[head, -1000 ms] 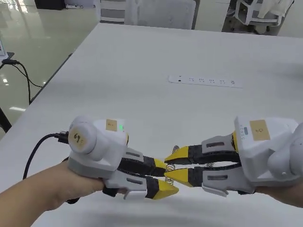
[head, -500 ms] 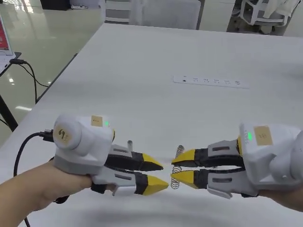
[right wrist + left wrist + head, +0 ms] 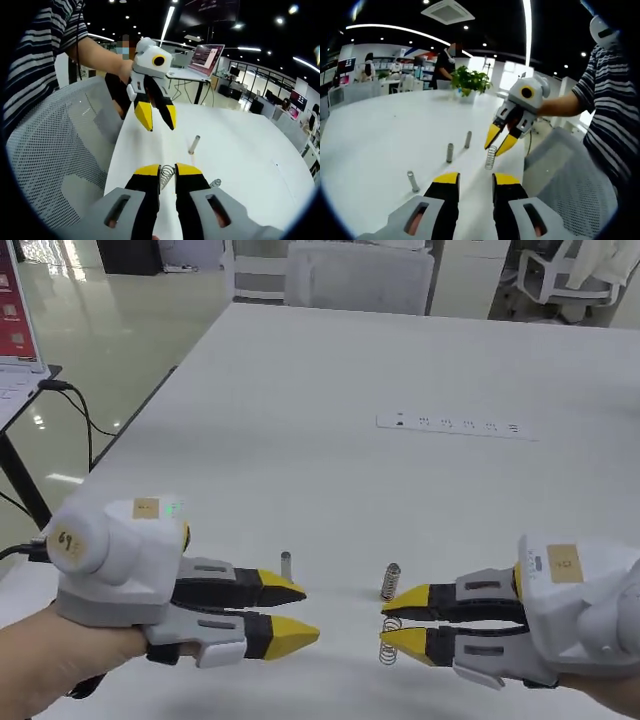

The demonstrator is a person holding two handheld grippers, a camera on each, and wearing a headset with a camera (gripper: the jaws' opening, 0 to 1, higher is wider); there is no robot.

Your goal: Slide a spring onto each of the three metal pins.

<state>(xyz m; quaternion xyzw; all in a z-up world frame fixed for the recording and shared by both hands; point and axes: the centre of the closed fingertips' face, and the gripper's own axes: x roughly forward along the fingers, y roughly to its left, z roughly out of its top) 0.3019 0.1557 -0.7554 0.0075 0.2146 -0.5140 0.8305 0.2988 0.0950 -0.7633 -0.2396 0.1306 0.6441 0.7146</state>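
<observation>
Spring (image 3: 386,654), a small metal coil, is pinched between the yellow tips of the right hand-held gripper (image 3: 395,620), low on the right of the head view above the white desk (image 3: 400,360). In the right gripper view the coil sits squarely between that gripper's two jaws, which are closed against its sides. In the left gripper view the same spring hangs down from those tips, close to the desk.

The left hand-held gripper (image 3: 305,612) is low on the left of the head view, pointing toward the right one, with a gap of bare desk between them. Its jaws are apart and hold nothing.

Three short metal pins stand upright on the desk in a loose row. The bare pin (image 3: 286,565) stands just beyond the left gripper's tips. A second pin (image 3: 390,582), already wrapped in a spring, stands just beyond the right gripper's tips, near the held spring but not touching it. The third pin (image 3: 468,139) stands farthest along the row in the left gripper view, too small to tell whether it carries a spring.

A white power strip (image 3: 455,425) lies farther back on the desk, well apart from the pins. A person's bare hands hold both grippers, and a striped sleeve (image 3: 610,100) shows behind the right one.
</observation>
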